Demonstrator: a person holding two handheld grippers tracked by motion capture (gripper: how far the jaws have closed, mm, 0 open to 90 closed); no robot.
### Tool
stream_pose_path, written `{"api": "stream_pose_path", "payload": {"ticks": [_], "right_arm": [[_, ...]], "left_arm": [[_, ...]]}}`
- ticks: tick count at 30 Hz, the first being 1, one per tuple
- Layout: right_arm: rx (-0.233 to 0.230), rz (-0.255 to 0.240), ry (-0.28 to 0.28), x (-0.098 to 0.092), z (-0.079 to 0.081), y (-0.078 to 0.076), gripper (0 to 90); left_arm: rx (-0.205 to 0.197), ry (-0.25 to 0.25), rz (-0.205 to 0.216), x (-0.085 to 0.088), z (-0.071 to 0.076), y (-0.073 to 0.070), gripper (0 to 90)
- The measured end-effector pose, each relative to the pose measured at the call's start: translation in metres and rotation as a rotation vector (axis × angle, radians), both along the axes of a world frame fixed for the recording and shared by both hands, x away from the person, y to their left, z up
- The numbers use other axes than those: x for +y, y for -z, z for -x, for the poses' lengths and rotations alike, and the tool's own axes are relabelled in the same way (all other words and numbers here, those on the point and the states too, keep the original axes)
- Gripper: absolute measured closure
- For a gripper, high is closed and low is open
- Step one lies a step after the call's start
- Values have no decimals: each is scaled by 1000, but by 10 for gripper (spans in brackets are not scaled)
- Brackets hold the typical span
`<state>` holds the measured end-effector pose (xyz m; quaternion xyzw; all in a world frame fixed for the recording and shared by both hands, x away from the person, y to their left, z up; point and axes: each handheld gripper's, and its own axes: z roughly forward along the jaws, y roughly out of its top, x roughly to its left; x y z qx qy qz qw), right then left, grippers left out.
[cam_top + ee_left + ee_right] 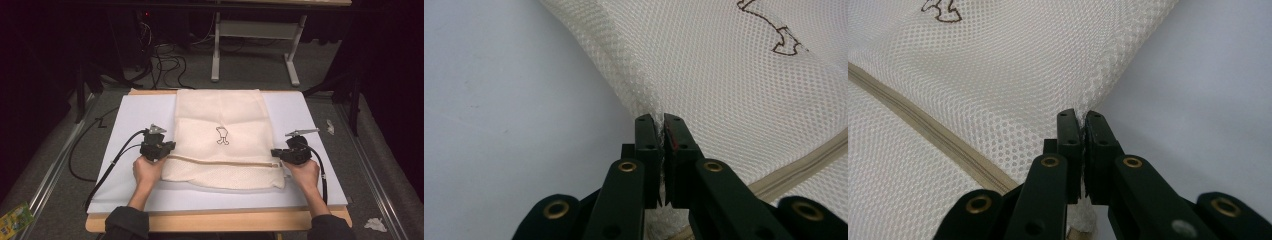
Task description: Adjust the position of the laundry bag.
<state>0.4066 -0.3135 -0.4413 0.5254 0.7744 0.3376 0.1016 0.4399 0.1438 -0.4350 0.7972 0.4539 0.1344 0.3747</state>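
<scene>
**Gripping a mesh bag by both side edges**

Lying flat on the white board (125,150), the cream mesh bag (220,130) spans the middle of the table (215,220), its far end reaching the board's back edge; a small dark outline drawing (222,136) sits near its centre; a tan zipper (220,161) runs straight across its near part, from side to side.

Left gripper (170,148) meets the bag's left edge, just above the zipper line; in the left gripper view the jaws are pressed together on the bag's seam (644,100), a thin fold of mesh pinched between the pads (674,145); zipper passes to the right of the jaws, the drawing farther up.

Right gripper (275,152) meets the bag's right edge at about the same level; in the right gripper view the jaws are likewise closed on the edge of the mesh (1081,125), fabric caught between them; zipper runs off to the left, bare board to the right.

Both hands (147,172) rest low over the board's near half, one either side of the bag; cables (107,170) trail back toward the person; grey floor (60,165) surrounds the table, scraps of litter (15,217) on it.
</scene>
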Motion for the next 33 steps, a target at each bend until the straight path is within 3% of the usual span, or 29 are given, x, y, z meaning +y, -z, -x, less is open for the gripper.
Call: {"api": "stream_pose_path", "payload": {"ticks": [20, 33], "right_arm": [[-4, -15, -30, 16, 2, 3, 884], [2, -8, -26, 20, 4, 11, 875]], "left_arm": [[8, -14, -7, 19, 13, 7, 859], [10, -20, -20, 21, 15, 16, 840]]}}
